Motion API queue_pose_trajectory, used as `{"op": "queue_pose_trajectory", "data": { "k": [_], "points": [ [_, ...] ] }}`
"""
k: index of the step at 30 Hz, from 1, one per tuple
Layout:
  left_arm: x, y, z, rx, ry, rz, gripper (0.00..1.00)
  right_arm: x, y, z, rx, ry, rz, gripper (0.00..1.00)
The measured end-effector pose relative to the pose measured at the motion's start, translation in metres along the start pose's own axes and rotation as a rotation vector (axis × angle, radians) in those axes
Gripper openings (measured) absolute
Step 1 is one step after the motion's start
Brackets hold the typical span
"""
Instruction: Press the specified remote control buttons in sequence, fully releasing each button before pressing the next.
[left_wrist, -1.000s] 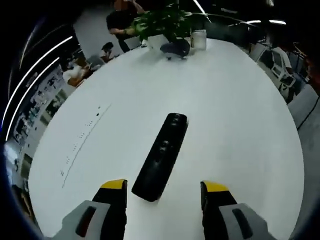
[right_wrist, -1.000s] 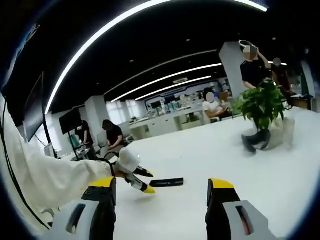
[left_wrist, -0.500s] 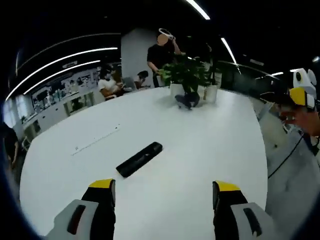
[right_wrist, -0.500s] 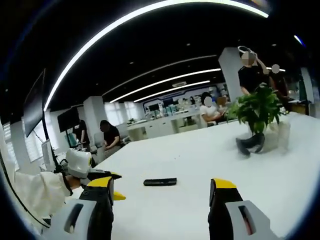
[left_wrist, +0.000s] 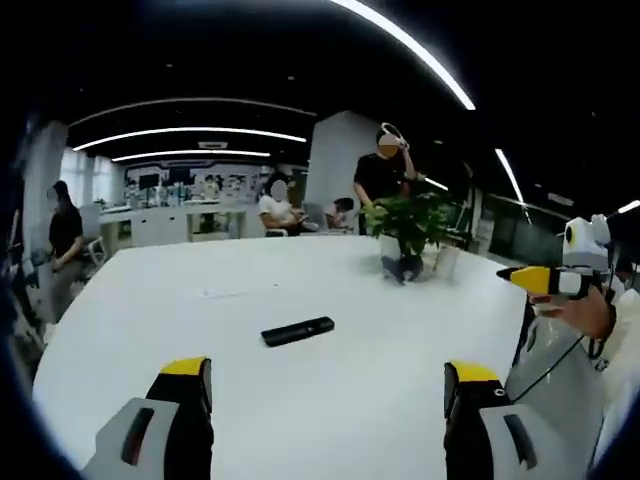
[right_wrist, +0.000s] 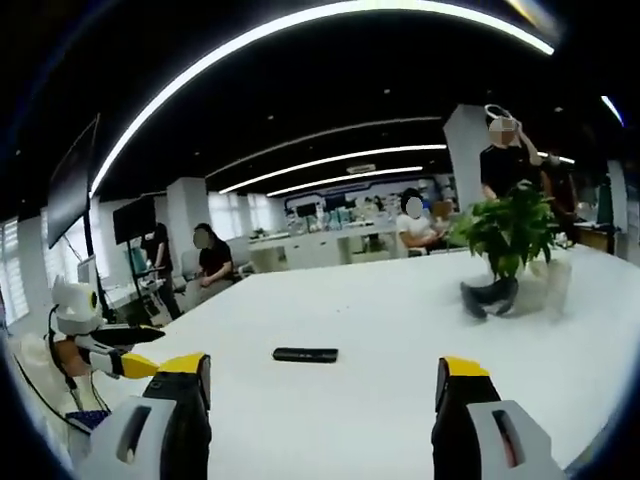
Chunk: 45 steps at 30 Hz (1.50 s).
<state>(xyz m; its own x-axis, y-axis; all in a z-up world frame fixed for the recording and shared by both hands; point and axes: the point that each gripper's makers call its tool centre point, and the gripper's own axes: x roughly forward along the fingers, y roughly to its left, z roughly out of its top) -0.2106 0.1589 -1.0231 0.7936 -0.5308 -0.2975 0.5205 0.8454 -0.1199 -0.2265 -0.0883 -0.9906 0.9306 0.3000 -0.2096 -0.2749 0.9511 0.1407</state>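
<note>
Both my grippers are wide open and holding nothing, left gripper (left_wrist: 320, 385) and right gripper (right_wrist: 322, 380) hovering at the near edge of the white surface (left_wrist: 380, 330). The black remote (left_wrist: 297, 331) lies flat out in the middle, well apart from my fingers. A potted plant (right_wrist: 508, 235) sits far right.

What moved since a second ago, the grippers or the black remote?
The left gripper pulled up and back from the remote, which now lies far ahead of its open fingers. The right gripper barely shifted. Nothing was grabbed. The remote stayed flat on the white table; the plant stayed put.
</note>
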Motion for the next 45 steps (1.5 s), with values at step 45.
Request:
{"op": "queue_pose_trajectory", "data": {
  "k": [45],
  "points": [
    [-0.040, -0.016, 0.002, 0.075, -0.075, 0.153, 0.99, -0.008, -0.010, -0.019, 0.028, 0.057, -0.021, 0.97]
  ]
}}
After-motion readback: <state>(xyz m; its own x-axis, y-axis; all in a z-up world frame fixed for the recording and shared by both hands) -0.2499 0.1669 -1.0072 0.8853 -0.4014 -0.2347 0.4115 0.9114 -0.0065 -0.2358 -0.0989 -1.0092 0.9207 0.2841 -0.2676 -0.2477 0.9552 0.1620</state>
